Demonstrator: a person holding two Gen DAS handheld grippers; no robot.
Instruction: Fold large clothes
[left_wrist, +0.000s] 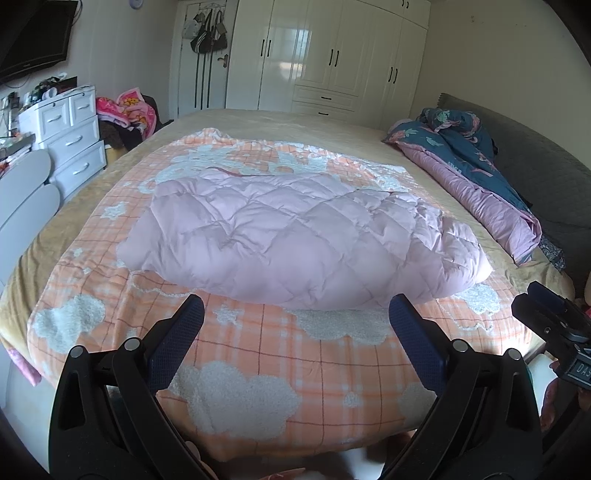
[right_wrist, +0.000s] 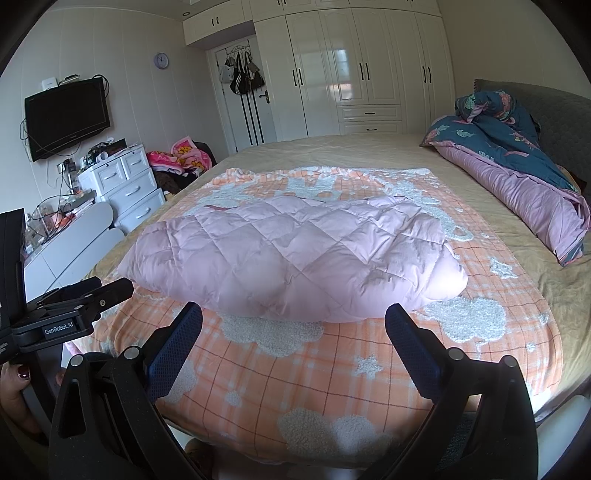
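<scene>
A pale pink quilted down garment (left_wrist: 295, 236) lies folded into a puffy bundle on an orange-and-white checked blanket patterned with fluffy white clouds (left_wrist: 295, 369), which is spread over a wide bed with a beige cover (left_wrist: 295, 122). The left gripper (left_wrist: 295, 325), black with dark blue textured pads, hangs above the blanket's near edge, short of the bundle, its fingers spread wide apart and holding nothing. The right gripper (right_wrist: 293, 325) hovers likewise before the bundle (right_wrist: 288, 258), its fingers also set wide apart and empty.

Each tool shows at the margin of the other's view: the right gripper's body at the right edge of the left wrist view, and the left one's body, with a hand (right_wrist: 16, 391) wearing dark nail polish beneath it, at the left edge of the right wrist view.

Right of the blanket, a rumpled dark teal floral duvet with lilac lining (right_wrist: 517, 166) lies against the grey headboard (right_wrist: 554, 110). Beyond the bed stands a glossy white wardrobe (right_wrist: 351, 74); left of the bed are a white chest of drawers (right_wrist: 125, 184) and a wall-mounted black television (right_wrist: 66, 114).
</scene>
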